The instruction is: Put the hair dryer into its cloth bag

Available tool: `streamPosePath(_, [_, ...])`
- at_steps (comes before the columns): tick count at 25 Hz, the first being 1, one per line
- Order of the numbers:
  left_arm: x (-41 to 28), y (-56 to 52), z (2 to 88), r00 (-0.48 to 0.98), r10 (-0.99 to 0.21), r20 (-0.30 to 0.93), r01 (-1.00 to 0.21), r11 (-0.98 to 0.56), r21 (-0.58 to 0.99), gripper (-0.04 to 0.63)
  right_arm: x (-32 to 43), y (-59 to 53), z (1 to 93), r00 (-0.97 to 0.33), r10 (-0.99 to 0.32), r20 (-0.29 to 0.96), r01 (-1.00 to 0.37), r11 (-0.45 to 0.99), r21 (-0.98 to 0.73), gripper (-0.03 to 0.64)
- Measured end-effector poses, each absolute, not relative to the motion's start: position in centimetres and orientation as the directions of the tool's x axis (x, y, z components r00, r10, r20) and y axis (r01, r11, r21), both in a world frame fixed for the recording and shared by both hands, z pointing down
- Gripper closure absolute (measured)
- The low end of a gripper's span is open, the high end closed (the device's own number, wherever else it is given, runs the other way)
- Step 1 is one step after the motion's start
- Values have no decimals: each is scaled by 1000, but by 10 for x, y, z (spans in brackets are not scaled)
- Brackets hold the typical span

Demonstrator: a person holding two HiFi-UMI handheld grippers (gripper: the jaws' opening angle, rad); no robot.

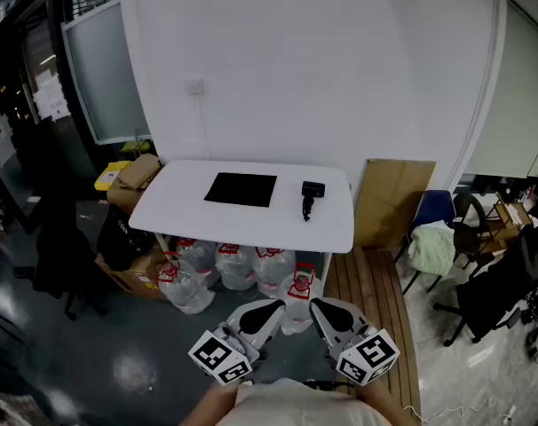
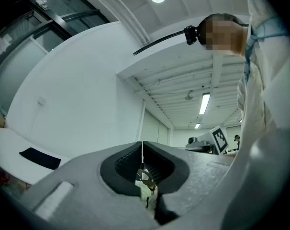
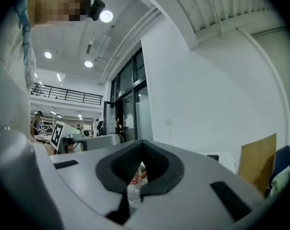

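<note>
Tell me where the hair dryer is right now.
In the head view, the hair dryer lies on the white table near its right end, just right of the flat black cloth bag and not touching it.

The grey two-jaw right gripper (image 3: 142, 145), jaws together, empty.
Behind: white wall (image 3: 207, 90), brown cardboard sheet (image 3: 257, 162) at right; clear plastic bottle (image 3: 134, 188) below the tips.

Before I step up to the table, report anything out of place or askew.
Nothing odd on the white table: the flat black cloth bag and the black hair dryer lie apart. Beneath it, the clear plastic water bottles are jumbled, the leftmost bottle leaning outward.
</note>
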State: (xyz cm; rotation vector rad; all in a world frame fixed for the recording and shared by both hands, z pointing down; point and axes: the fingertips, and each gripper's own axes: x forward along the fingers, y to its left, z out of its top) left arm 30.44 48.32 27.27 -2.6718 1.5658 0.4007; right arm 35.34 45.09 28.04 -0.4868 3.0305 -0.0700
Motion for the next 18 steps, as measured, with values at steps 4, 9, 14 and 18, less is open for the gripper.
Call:
streamPosePath(4, [299, 491, 277, 470, -855, -218, -853, -504, 138, 583, 345, 458, 283, -949, -313, -42, -310, 948, -67, 601])
streamPosePath(9, [286, 499, 284, 472, -858, -203, -852, -503, 142, 583, 328, 466, 286, -953, -300, -32, -298, 953, -61, 601])
streamPosePath(14, [257, 497, 285, 467, -859, -210, -851, -501, 158, 583, 303, 465, 281, -957, -281, -72, -276, 959, -70, 599])
streamPosePath(18, [225, 501, 286, 465, -861, -205, -852, -498, 159, 583, 272, 467, 277, -958, -275, -87, -269, 961, -70, 598])
